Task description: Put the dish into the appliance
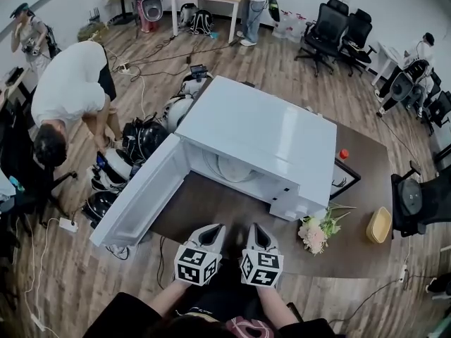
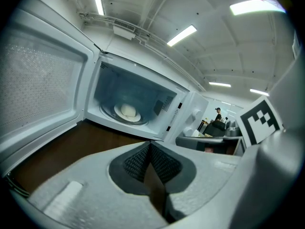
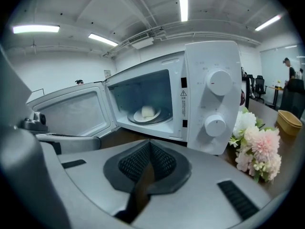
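The dark bench [image 1: 366,189] carries a white microwave [image 1: 261,132], its door [image 1: 137,196] swung wide open. Before it hover the left gripper [image 1: 211,231] and right gripper [image 1: 257,229], side by side, both clenched on nothing. The dish [image 3: 147,113] sits inside the microwave.

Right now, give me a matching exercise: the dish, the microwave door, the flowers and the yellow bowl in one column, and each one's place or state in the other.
1 dish
2 microwave door
3 flowers
4 yellow bowl

A beside the microwave, dial side
B near the table right edge
C swung open
D inside the microwave

Pairs: 1-D, 2-C, 3-A, 4-B
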A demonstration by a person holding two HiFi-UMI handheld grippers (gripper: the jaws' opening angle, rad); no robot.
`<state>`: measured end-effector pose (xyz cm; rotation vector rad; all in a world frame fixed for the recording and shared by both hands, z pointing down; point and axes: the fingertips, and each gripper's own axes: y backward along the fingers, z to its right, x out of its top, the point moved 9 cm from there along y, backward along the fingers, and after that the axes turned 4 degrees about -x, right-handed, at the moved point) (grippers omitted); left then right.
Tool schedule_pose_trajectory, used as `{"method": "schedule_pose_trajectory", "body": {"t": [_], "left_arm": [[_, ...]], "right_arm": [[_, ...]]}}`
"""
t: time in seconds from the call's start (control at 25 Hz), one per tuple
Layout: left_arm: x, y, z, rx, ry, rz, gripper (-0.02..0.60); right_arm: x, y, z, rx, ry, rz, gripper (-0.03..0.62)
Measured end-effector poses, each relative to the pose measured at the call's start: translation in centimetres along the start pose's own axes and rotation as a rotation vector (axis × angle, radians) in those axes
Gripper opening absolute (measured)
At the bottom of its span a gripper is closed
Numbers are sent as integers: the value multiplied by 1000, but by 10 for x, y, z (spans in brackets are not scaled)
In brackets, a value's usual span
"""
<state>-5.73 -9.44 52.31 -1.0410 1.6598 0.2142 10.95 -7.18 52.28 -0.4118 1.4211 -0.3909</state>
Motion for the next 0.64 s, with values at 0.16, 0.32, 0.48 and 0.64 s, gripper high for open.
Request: {"method": "schedule_pose_trajectory", "body": {"t": [0.16,0.32,0.48,0.64], "left_arm": [[0,1,-2,11,-5,-4,9],[1,0,-3,15,-2,-2,9],[2,-3,-2,4,-8,-3,9],[1,-5,-1,-2,-11,-7,9]], "right_arm": [[4,-2,0,4,10,15,6],[2,-2,-3,16,16,12,6],[-1,-5,-4,29,14,7,6],[-3,-7,-5,26,43,0,6]]}}
